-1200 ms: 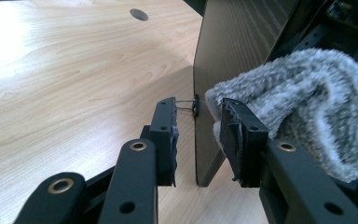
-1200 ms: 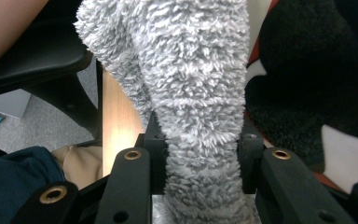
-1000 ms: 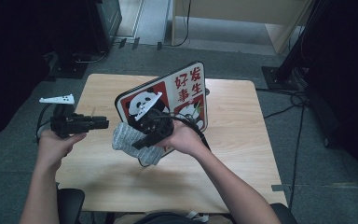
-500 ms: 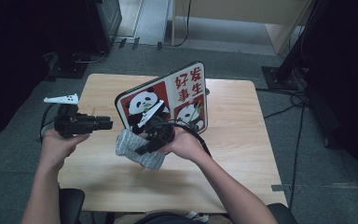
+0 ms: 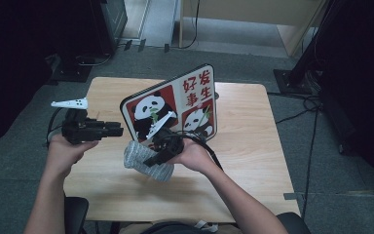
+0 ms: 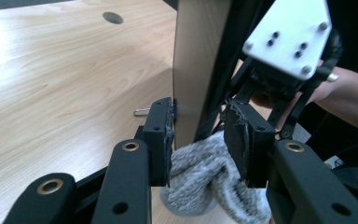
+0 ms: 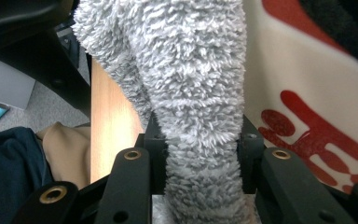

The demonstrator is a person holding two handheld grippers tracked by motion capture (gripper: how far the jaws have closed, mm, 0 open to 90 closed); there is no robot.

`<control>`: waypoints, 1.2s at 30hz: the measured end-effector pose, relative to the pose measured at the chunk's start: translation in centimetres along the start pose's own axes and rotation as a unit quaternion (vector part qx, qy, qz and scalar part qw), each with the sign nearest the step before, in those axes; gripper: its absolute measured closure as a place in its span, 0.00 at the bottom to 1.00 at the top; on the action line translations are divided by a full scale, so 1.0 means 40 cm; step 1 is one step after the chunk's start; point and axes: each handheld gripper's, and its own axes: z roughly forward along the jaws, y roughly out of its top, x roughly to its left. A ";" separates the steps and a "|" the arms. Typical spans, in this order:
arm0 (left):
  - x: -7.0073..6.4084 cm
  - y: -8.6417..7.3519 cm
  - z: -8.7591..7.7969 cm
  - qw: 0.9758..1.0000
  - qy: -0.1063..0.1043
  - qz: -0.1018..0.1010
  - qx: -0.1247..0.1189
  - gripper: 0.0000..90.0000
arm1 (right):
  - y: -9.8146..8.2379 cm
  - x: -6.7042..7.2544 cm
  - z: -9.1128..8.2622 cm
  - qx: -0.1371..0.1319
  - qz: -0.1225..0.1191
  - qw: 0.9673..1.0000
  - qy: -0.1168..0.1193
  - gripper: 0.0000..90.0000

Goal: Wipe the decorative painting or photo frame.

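Changes since the earlier frames: we note that the right gripper has come down toward the table, carrying the grey fleece cloth lower with it. The left gripper has kept its place at 9 o'clock of the cloth, and its jaws have just been opening, with nothing pressed between them.

Jaws: in the right gripper view we see the right gripper clamped on the cloth, the fleece squeezed between both pads. In the left gripper view the left gripper stands parted; its pads press on nothing, and the cloth lies beyond and below them.

Location of the cloth: near the middle of the table's near half, at 6 o'clock of the panda board, its lower end at or just above the tabletop; we cannot tell whether it touches.

Count:
- grippers: two, one in each hand
- hands: two, left hand and right hand
- fleece cloth: one
- panda board: one, standing tilted, with two panda panels and red characters
- table: one, light wood
- white three-cornered plates: two, one on each gripper
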 end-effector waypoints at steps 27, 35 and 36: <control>-0.009 0.008 0.087 1.000 -0.018 -0.005 0.017 0.75 | -0.064 -0.021 0.050 0.005 0.006 1.000 0.014 0.74; -0.013 0.009 0.110 1.000 -0.006 -0.001 0.020 0.82 | -0.081 -0.031 0.056 -0.004 0.000 1.000 0.015 0.74; -0.013 0.009 0.110 1.000 -0.006 0.000 0.020 0.83 | -0.083 -0.031 0.057 -0.004 0.001 1.000 0.017 0.74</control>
